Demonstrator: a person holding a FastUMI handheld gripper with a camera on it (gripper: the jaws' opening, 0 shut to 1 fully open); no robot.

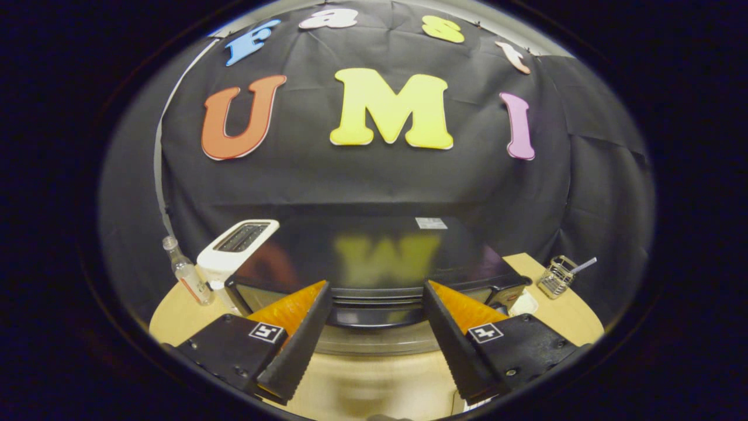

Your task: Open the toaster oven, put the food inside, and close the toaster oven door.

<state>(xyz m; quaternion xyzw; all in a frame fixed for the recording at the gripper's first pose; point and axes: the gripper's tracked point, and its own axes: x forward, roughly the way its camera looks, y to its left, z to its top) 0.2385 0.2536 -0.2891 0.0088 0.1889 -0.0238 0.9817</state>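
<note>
Two fingers of the gripper (374,327) stand spread wide apart with nothing held between them, poised above the pale wooden table (374,392). Just ahead of them, framed in the gap, is the front upper edge of the toaster oven (374,263): a dark, glossy box whose top mirrors the wall behind. A pale curved band (374,342) runs across its front between the fingertips; it may be the door handle or the door's rim, and I cannot tell which, nor whether the door is fully shut. No food shows near the fingers. To the oven's left sits a white slot toaster (236,245), with a small clear bottle (186,272) just beside it; to the right, well apart, a wire holder (556,275) with a utensil stands on the table. My reading is that the opening step is in hand and not yet done. The next move calls for bringing the fingers onto the door's top edge or handle and swinging it downward.
</note>
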